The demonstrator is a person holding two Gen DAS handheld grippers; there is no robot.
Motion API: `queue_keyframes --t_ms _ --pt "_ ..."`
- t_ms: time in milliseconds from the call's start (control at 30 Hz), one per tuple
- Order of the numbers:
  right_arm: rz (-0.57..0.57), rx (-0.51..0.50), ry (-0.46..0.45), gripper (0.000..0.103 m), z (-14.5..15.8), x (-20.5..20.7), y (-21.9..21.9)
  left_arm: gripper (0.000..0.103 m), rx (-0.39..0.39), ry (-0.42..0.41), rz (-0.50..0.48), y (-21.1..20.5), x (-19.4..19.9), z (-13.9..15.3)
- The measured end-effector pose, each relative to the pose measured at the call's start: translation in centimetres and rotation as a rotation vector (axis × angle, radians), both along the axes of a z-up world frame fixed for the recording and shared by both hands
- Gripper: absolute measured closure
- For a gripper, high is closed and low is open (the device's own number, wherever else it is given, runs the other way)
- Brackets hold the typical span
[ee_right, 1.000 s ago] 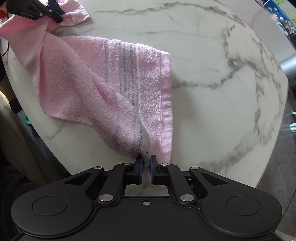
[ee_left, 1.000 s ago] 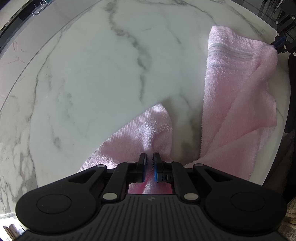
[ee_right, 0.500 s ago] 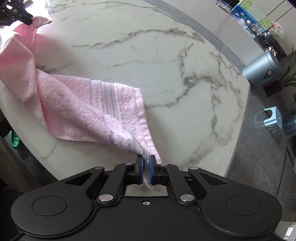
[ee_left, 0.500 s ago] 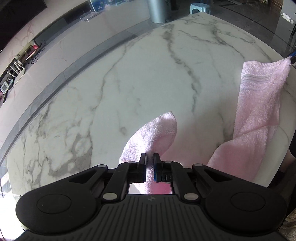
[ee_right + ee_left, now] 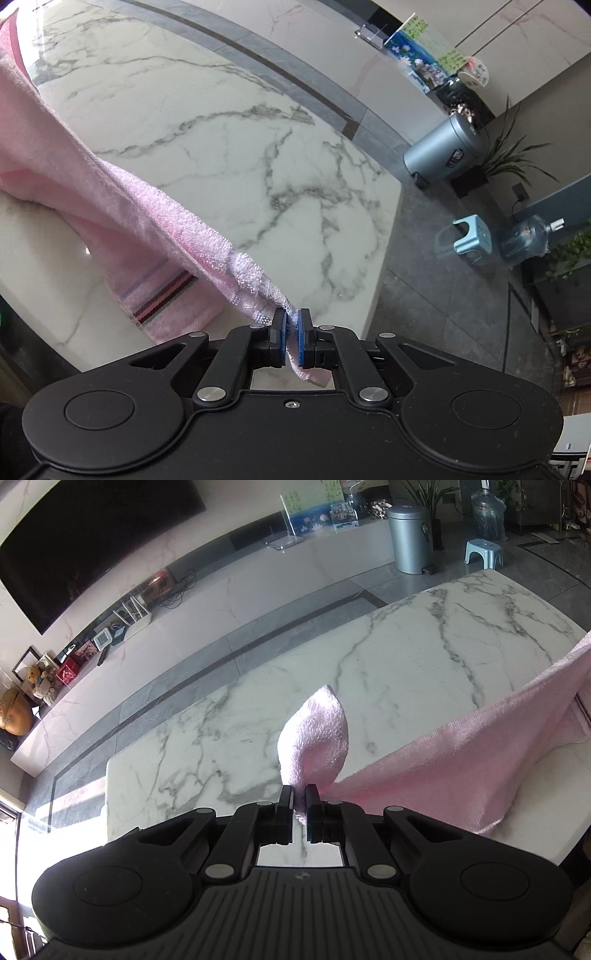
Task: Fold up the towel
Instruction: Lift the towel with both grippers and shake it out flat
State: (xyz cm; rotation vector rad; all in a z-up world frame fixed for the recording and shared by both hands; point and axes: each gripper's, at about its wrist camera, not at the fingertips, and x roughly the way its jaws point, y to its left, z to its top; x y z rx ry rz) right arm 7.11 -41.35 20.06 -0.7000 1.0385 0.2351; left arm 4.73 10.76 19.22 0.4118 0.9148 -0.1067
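Both grippers, left (image 5: 300, 802) and right (image 5: 291, 325), pinch the towel (image 5: 110, 192) above the marble table (image 5: 221, 147).

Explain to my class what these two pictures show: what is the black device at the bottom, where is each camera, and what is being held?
Each picture comes from a camera mounted on a hand-held gripper, looking forward along its two fingers; a person carries one per hand. The left gripper pinches one corner of a pink towel. The right gripper pinches its striped end. The towel is lifted and stretched between them, part still draping on the white marble table. Behind stand a grey bin and a blue stool.
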Motion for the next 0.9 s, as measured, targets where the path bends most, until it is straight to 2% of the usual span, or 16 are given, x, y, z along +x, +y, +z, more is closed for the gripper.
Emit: queue_keyframes --t_ms 367,533,600,667,767,900 --pt "0.035 -0.016 -0.127 0.099 6.6 -3.7 1.0 0.098 0.036 -0.131 0.028 0.3 -3.8 6.4" --pt "0.071 -0.036 -0.168 0.099 10.1 -5.9 1.5 0.098 0.091 -0.170 0.029 0.3 -6.1 9.4" --pt "0.082 -0.059 -0.189 0.099 11.4 -6.5 1.7 0.102 0.116 -0.193 0.042 0.4 -6.6 10.6" --pt "0.088 -0.067 -0.169 0.099 10.4 -5.8 2.1 0.102 0.137 -0.217 0.060 0.7 -6.7 11.7" --pt "0.095 -0.078 -0.139 0.099 9.0 -4.8 2.8 0.102 0.092 -0.196 0.062 1.0 -5.9 11.8" --pt "0.106 -0.094 -0.099 0.099 7.1 -3.5 3.6 0.102 0.064 -0.108 0.008 -0.6 -3.8 7.8"
